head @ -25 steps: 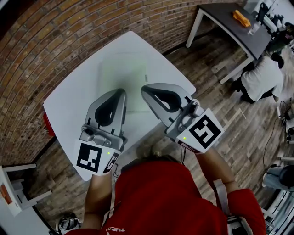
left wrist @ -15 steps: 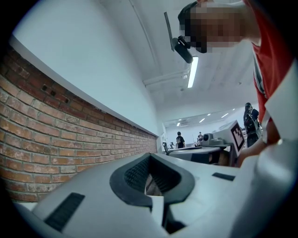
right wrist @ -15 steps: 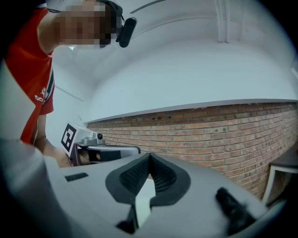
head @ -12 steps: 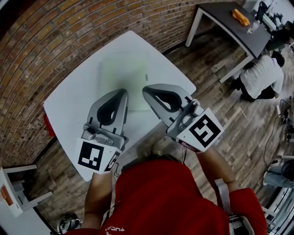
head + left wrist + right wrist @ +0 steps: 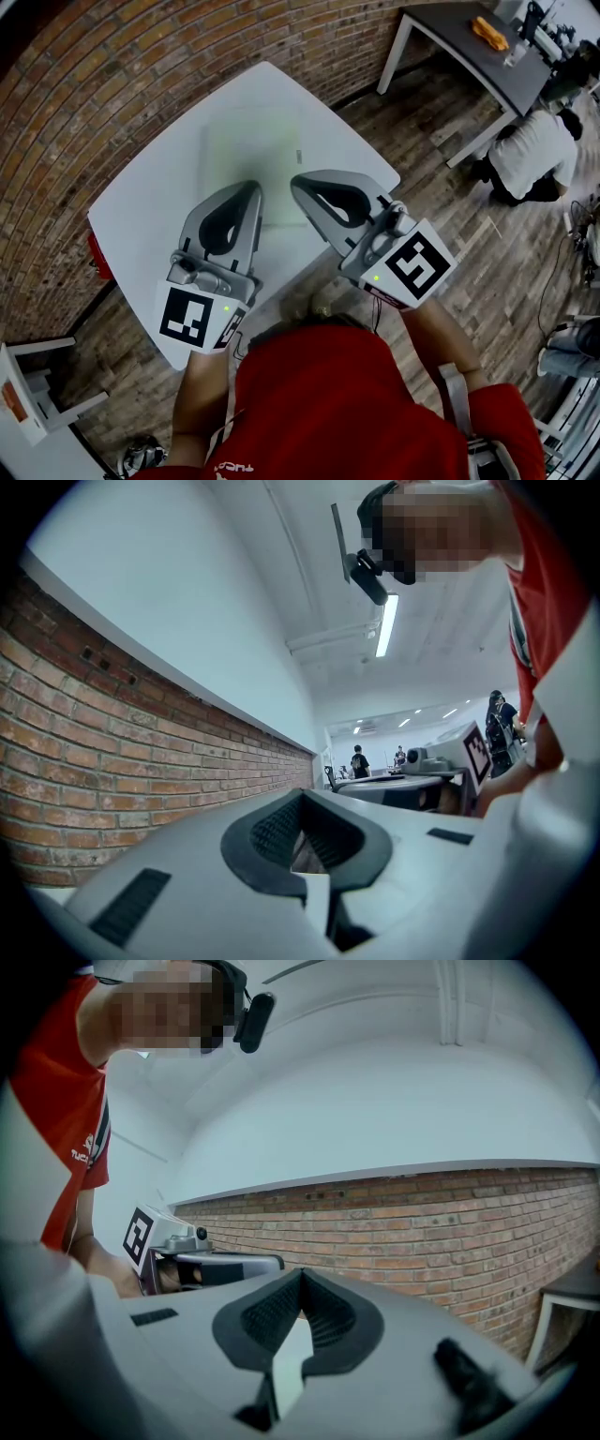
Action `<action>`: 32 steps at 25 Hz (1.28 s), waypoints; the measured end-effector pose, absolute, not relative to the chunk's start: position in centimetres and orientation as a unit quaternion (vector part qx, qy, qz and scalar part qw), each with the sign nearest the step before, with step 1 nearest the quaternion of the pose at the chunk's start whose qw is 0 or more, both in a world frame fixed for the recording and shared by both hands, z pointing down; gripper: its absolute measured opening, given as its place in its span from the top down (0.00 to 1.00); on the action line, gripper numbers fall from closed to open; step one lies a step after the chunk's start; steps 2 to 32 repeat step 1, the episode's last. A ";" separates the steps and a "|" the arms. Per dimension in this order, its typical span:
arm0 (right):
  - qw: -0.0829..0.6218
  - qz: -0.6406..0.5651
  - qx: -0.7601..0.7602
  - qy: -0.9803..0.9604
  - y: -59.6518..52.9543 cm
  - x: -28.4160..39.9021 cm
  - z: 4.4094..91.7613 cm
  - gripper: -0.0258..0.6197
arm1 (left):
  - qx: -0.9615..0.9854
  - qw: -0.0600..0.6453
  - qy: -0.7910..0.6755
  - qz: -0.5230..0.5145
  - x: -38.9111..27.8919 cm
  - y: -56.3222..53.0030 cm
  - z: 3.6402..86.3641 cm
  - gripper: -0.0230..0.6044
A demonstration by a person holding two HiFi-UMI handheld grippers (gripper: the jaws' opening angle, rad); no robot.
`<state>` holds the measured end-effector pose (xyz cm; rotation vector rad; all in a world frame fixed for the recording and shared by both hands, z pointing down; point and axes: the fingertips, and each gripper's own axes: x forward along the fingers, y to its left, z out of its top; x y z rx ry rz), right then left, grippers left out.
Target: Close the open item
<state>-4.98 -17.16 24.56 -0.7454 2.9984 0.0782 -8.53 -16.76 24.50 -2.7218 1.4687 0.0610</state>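
I hold my left gripper (image 5: pixel 250 187) and my right gripper (image 5: pixel 298 182) side by side over the near half of the white table (image 5: pixel 150 202), their tips close to each other but apart. Both pairs of jaws are pressed fully together, the ribbed pads meeting at the tip, and nothing sits between them; each gripper's own view shows this plainly. The task's thing, a pale greenish flat item (image 5: pixel 251 141), lies in the middle of the table with a small dark mark near its right edge. It looks flat against the tabletop, though I cannot tell from here whether it is open or closed. In the head view my two tips overlap its near edge, the left at its lower middle and the right at its lower right corner, but I cannot tell whether either one touches it. Both gripper views point upward at the brick wall (image 5: pixel 141 56) and ceiling, not at the item. Off to the right, on the wooden floor (image 5: pixel 441 197), a person in white (image 5: pixel 534 161) crouches beside a dark table (image 5: pixel 473 52).
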 end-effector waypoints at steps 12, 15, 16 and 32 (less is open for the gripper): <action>0.025 0.025 -0.241 0.970 -17.2 -5.0 24.6 0.91 | -0.879 0.024 0.475 0.020 -8.6 -16.8 24.5 0.94; 0.025 0.025 -0.241 0.970 -17.2 -5.0 24.6 0.91 | -0.879 0.024 0.475 0.020 -8.6 -16.8 24.5 0.94; 0.025 0.025 -0.241 0.970 -17.2 -5.0 24.6 0.91 | -0.879 0.024 0.475 0.020 -8.6 -16.8 24.5 0.94; 0.025 0.025 -0.241 0.970 -17.2 -5.0 24.6 0.91 | -0.879 0.024 0.475 0.020 -8.6 -16.8 24.5 0.94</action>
